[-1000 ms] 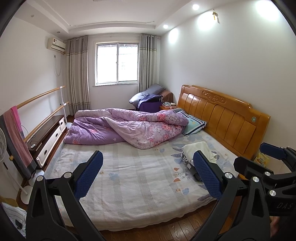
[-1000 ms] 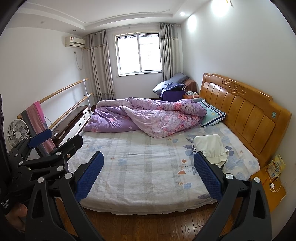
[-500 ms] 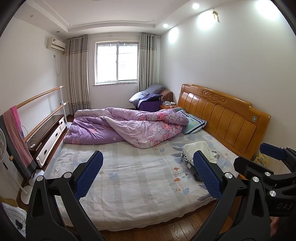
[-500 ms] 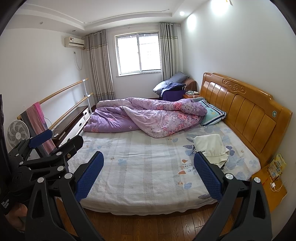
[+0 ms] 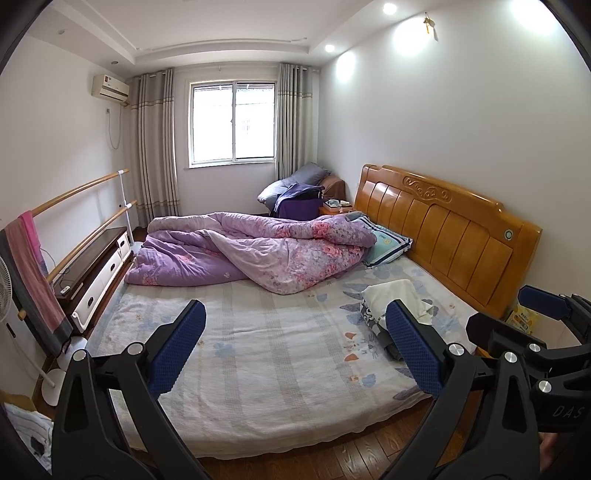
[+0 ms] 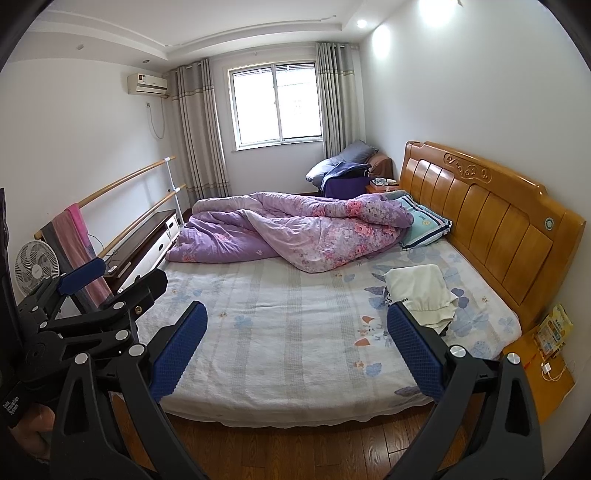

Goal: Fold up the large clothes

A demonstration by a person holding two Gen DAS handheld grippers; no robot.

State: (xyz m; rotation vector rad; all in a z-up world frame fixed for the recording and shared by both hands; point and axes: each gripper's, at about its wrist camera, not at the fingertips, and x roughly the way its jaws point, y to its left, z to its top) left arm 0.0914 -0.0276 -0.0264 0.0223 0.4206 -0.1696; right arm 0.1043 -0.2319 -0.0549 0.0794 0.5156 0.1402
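Tongs on both sides gape wide and empty, left tongs (image 5: 291, 347) and right tongs (image 6: 295, 349) held off the bed's (image 6: 280, 332) foot edge. Folded cream clothes (image 6: 421, 291) lie on the bed near its wooden headboard (image 6: 491, 221), beside the purple quilt (image 6: 295, 232).

White walls (image 5: 461, 122) and a stepped white ceiling (image 5: 221, 33) with lit recessed spotlights (image 5: 389, 8) enclose a bedroom with a dark wooden floor (image 6: 295, 450). A window (image 5: 232, 122) in the far wall, flanked by grey striped curtains (image 5: 155, 147), lets in daylight. An air conditioner (image 5: 110, 85) hangs high on the left wall. The bed (image 5: 258, 354) has an orange wooden headboard (image 5: 443, 229) against the right wall. Two wooden rails (image 6: 122, 184) run along the left wall above a low cabinet (image 5: 99, 266), with a standing fan (image 6: 36, 267) at the near end.
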